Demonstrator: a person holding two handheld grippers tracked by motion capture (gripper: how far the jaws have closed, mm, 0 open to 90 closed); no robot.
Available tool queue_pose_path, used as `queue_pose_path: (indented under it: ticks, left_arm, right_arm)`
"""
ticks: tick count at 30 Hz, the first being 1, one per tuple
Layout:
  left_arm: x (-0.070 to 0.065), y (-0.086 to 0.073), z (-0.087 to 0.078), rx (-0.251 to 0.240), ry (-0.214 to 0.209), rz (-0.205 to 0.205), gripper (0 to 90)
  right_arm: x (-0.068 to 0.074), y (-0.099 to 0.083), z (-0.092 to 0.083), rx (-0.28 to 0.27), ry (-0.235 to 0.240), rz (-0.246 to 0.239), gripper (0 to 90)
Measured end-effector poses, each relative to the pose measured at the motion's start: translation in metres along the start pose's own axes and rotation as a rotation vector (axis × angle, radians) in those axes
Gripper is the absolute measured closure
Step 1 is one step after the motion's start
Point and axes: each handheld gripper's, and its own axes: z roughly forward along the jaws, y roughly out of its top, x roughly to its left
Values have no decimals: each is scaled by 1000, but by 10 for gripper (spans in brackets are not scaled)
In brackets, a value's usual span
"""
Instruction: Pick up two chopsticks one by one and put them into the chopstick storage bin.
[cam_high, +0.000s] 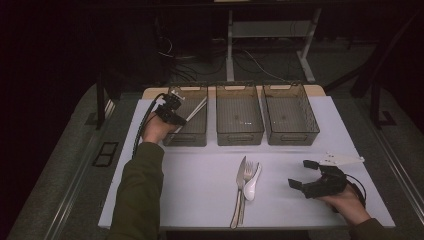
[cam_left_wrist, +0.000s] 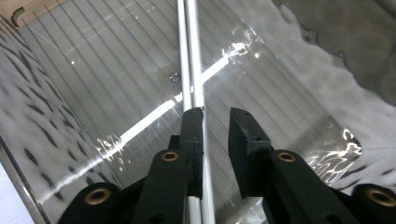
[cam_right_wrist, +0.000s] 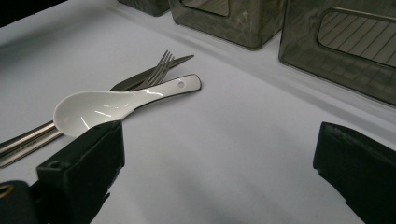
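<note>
Three pieces of cutlery lie together at the near middle of the white desk (cam_high: 200, 190): a knife (cam_high: 238, 192), a fork (cam_high: 245, 186) and a white spoon (cam_high: 252, 181), the spoon resting against the fork's right side. To their right, near the desk's near right corner, the right claw (cam_high: 300, 173) rests in the person's hand with its jaws spread wide and nothing between them; in the right gripper view the spoon lies just beyond its left jaw. Farther off, three clear bins stand in a row along the far edge. The left claw (cam_high: 175, 116) reaches into the left bin (cam_high: 192, 134), where a pair of white chopsticks (cam_left_wrist: 192, 56) slants across the ribbed floor. In the left gripper view the jaws stand slightly parted, the chopsticks lying against the left jaw with a gap to the right one, so the hold looks let go. This seems a sorting job, one kind per bin, with the chopsticks just being delivered. The next move likely calls for lifting the left claw clear of the bin, while the right closes on the spoon's handle.
</note>
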Motion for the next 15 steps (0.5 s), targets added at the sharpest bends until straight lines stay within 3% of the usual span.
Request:
queue_pose_path:
  ticks: [7, 15]
  left_arm:
    - [-1, 1, -12, -54, -12, 6, 664]
    - [-12, -1, -36, -159, -74, 18, 563]
  right_arm:
    - [0, 0, 0, 0, 0, 0, 19]
    - [-1, 0, 0, -1, 1, 1, 19]
